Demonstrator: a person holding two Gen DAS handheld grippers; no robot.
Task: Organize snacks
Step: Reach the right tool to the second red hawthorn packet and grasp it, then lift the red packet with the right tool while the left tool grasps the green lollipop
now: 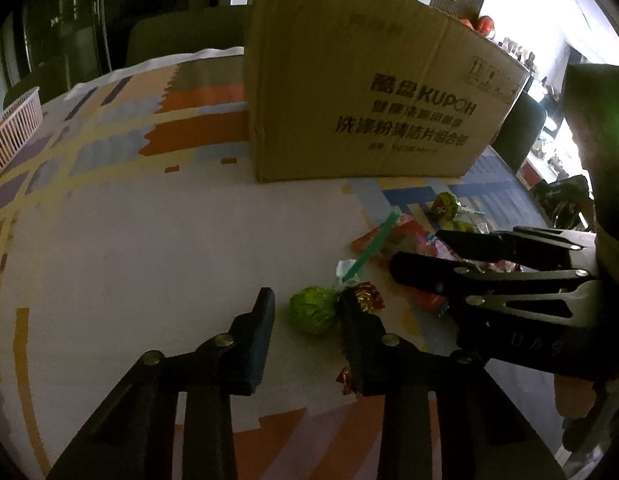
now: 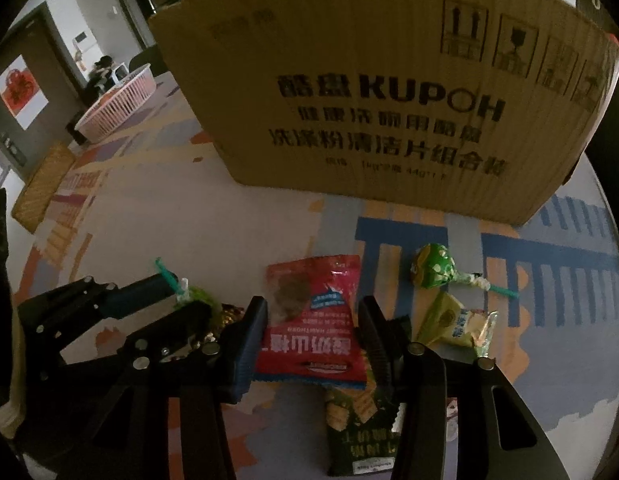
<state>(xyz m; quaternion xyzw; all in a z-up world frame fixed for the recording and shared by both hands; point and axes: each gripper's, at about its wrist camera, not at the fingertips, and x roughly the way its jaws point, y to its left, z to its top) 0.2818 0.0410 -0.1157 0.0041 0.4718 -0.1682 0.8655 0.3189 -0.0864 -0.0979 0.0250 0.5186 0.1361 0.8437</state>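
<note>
My left hand-held gripper (image 1: 305, 320) stands narrow with the green lollipop (image 1: 314, 314) between its fingers, the right finger touching the wrapper, the left one apart. My right hand-held gripper (image 2: 311, 330) straddles the red snack packet (image 2: 315, 320) without clearly pinching it. Both snacks lie on the bench (image 1: 149, 240) in front of the cardboard box (image 1: 361, 92), a second lollipop (image 2: 433, 266) nearer the box.

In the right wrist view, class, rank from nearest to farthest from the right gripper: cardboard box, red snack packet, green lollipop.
1. Red snack packet, between the right gripper's fingers.
2. Green lollipop, ahead, to the right.
3. Cardboard box, at the back.
</note>
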